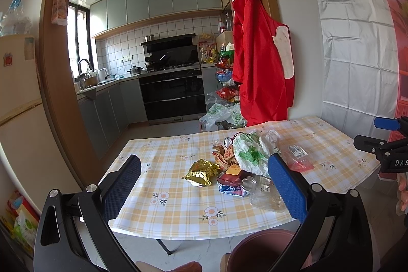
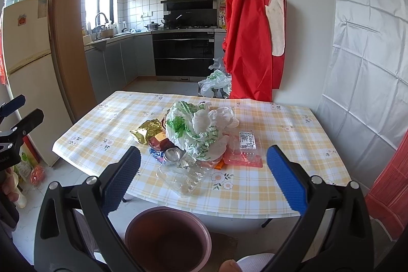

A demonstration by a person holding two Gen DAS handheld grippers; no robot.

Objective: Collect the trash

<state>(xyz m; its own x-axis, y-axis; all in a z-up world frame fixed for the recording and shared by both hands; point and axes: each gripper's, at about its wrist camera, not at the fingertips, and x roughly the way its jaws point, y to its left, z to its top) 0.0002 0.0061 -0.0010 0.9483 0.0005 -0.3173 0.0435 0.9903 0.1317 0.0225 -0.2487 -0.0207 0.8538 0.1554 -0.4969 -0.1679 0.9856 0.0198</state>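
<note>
Hovering with both the left gripper and right gripper spread wide and empty; trash pile mid-table, bin below; best starting with outlying gold wrapper.

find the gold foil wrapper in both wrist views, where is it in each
Left wrist: gold foil wrapper sits centre frame, left of the trash pile, between the open fingers.
Right wrist: gold foil wrapper lies left of centre, at the pile's left edge.
Shared landmark: the green-printed plastic bag beside it.

"DAS" on right hand-held gripper.
</note>
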